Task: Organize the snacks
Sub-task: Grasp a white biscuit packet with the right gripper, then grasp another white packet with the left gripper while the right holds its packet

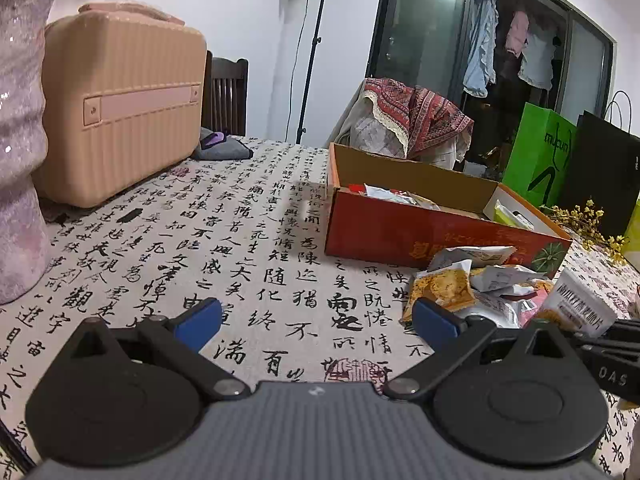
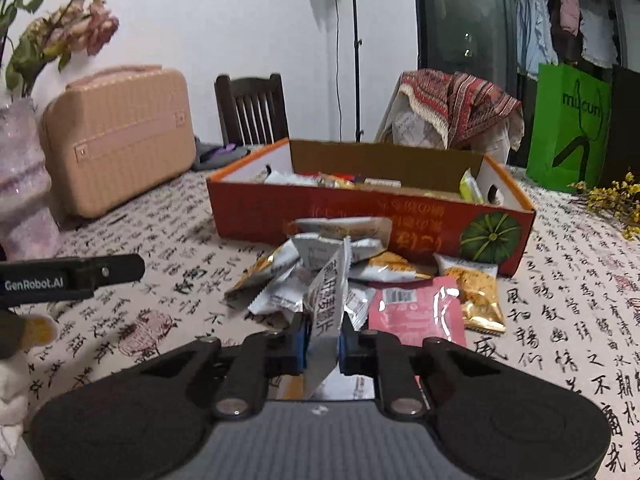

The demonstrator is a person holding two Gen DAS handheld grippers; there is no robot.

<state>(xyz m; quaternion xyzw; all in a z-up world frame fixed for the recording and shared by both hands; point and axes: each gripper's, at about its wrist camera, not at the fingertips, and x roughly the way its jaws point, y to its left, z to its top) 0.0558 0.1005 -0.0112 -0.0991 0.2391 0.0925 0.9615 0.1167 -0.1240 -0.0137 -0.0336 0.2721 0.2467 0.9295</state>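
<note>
Right gripper [image 2: 323, 346] pinches a white snack packet [image 2: 329, 300] above the near pile; left gripper [image 1: 316, 320] is spread, empty. The thin packet may slip before reaching the far box [image 2: 360, 216].

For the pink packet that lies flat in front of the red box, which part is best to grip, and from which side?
Probably grip the pink packet by its near sealed edge, coming low from the camera's side. It lies flat on the tablecloth, so only a thin edge fits between fingers; the near edge looks free, while other packets crowd its left. The left gripper is open and free.
</note>
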